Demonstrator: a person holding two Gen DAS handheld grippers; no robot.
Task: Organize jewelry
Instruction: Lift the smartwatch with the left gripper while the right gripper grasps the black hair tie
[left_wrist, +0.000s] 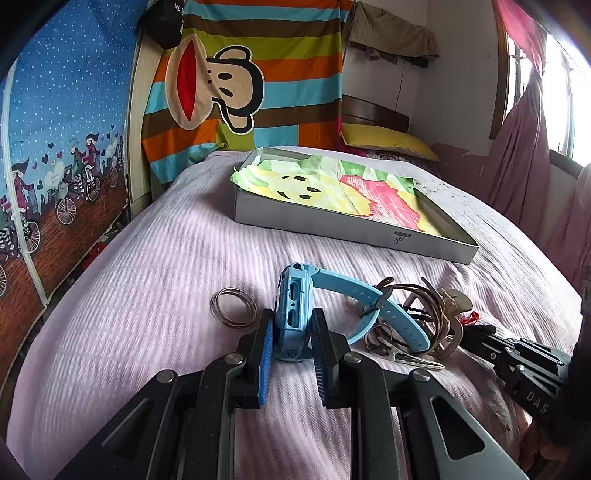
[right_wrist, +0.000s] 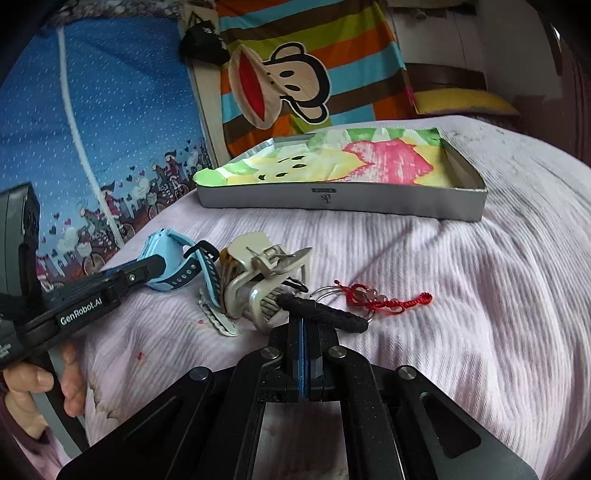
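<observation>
Watch (left_wrist: 295, 314) gripped by L tongs (left_wrist: 291, 332); only R view shows red cord (right_wrist: 384, 297).

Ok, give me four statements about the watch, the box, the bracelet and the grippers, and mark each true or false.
1. The left gripper grips the blue watch. True.
2. The box already holds jewelry. False: only its colourful paper lining shows inside.
3. The red bracelet lies on the bedspread. True.
4. The right gripper is wide open. False: its fingers are pressed together by a black hair tie.
</observation>
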